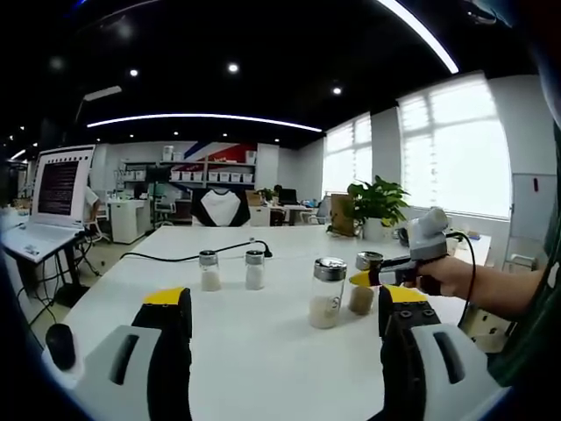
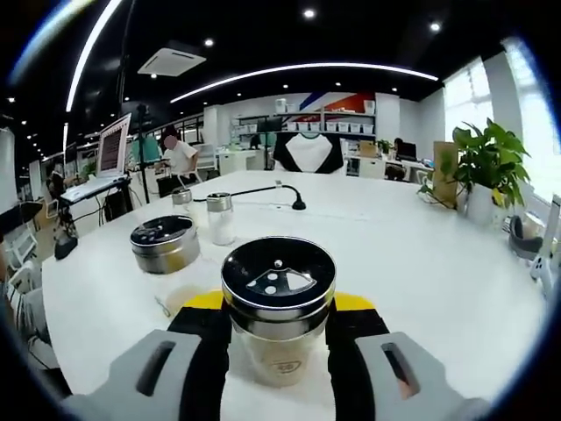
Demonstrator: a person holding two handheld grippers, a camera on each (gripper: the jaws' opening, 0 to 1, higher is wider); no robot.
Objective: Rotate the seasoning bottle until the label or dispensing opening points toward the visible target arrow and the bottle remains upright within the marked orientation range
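Right gripper view: right gripper (image 2: 279,338) with jaws closed around a seasoning bottle (image 2: 278,307) standing upright on the white table (image 2: 421,254); perforated dispensing lid (image 2: 277,276) legible from above. Step in hand: bottle gripped, turn pending; next move calls for twisting about its vertical axis without tipping. No target arrow discernible, possibly too small. Left gripper view: left gripper (image 1: 285,320) spread, idle; side profile of four bottles.
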